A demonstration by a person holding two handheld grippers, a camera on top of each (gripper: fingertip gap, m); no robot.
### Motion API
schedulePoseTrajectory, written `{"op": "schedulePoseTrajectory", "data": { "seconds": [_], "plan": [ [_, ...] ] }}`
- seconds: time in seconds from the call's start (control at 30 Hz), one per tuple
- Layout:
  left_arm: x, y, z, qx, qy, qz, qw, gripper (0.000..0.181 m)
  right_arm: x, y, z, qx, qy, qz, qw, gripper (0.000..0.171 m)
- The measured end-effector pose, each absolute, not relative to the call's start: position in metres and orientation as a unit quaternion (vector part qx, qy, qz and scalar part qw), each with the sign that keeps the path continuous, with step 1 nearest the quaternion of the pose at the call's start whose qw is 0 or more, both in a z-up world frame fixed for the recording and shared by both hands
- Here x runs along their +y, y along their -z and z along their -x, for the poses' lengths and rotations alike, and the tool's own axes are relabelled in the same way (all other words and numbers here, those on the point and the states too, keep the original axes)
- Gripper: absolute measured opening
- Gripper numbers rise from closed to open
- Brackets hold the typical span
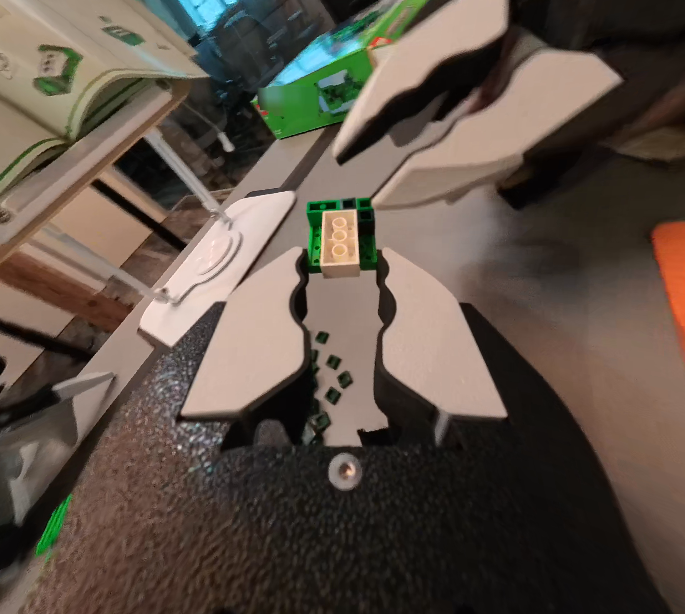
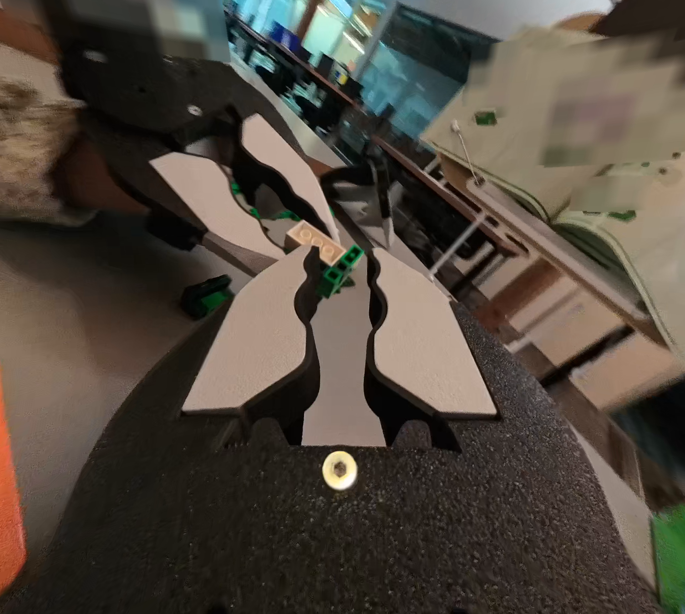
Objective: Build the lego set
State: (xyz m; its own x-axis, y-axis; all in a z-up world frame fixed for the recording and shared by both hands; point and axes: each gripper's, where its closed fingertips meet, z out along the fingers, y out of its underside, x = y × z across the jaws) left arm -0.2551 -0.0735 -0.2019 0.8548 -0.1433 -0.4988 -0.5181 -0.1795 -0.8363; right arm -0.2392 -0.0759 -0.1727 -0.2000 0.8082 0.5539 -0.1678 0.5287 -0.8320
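My left gripper [image 1: 343,259] is shut on a small lego assembly [image 1: 341,244]: a white brick [image 1: 339,244], its hollow underside toward the camera, on bright green and dark green pieces. It holds the assembly above the grey table [image 1: 463,281]. My right gripper [image 1: 357,181] is open just above and to the right of it. In the right wrist view the right gripper [image 2: 343,257] has its jaws apart, with the assembly [image 2: 339,272] between the tips, close to the left finger. Several loose dark green pieces [image 1: 335,373] lie on the table under my left gripper.
An open instruction booklet [image 1: 55,58] rests on a stand with a white base [image 1: 222,262] at the left. A green lego box [image 1: 318,84] lies at the back. An orange object [image 1: 671,281] sits at the right edge. A dark green and black piece [image 2: 207,294] lies on the table. My two grippers' fingertips are within a few centimetres of each other.
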Motion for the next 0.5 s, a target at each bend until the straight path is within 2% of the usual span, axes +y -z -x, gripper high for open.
{"op": "schedulePoseTrajectory", "data": {
  "seconds": [0.1,0.2,0.27,0.5],
  "plan": [
    [-0.077,0.211,0.245,0.269,-0.117,0.752,0.590,0.035,-0.076,0.176,0.223,-0.671,-0.484,0.211,0.520,0.024],
    [-0.081,0.206,0.232,0.281,-0.054,0.738,0.611,0.035,-0.072,0.177,0.214,-0.676,-0.550,0.213,0.442,0.033],
    [-0.084,0.204,0.222,0.292,-0.016,0.728,0.620,0.035,-0.074,0.181,0.208,-0.692,-0.569,0.200,0.397,0.030],
    [-0.089,0.209,0.198,0.325,0.066,0.724,0.605,0.035,-0.089,0.188,0.191,-0.728,-0.616,0.180,0.243,0.037]
  ]
}}
